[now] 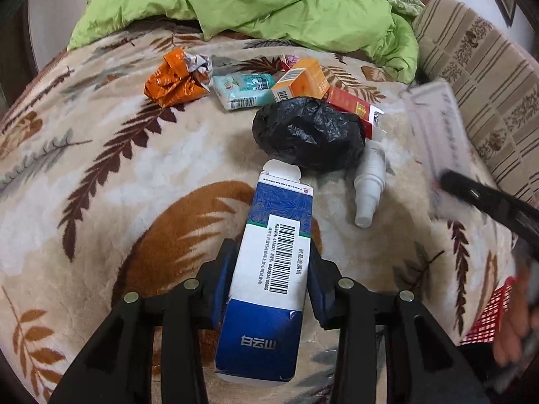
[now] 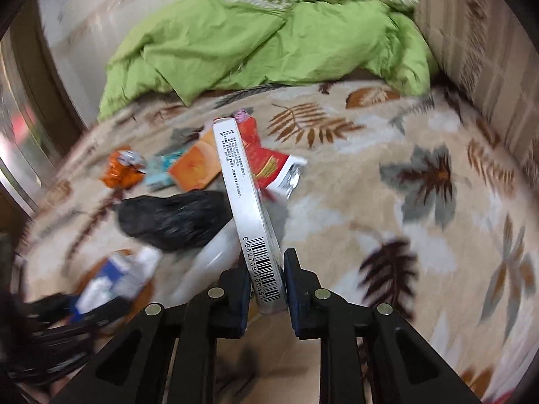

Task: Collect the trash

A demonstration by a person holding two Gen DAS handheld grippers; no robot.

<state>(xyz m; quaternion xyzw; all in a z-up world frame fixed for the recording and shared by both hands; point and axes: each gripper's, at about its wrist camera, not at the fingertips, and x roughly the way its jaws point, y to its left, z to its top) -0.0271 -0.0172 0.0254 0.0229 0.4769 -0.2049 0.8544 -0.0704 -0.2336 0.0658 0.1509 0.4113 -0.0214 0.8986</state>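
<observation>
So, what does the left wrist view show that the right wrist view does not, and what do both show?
Only the left wrist view: the left tongs holding the blue and white box, with a red mesh basket at the right edge.

Only the right wrist view: the right tongs shut on a thin white box.

Both: the black bag, orange wrapper, green quilt and leaf-patterned blanket.

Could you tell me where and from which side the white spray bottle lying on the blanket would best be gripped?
Probably across the wide body of the white spray bottle, coming from above with one finger on each long side. It lies flat on the blanket, narrow cap end toward the camera. The black bag crowds its far end, so grip the middle.
</observation>
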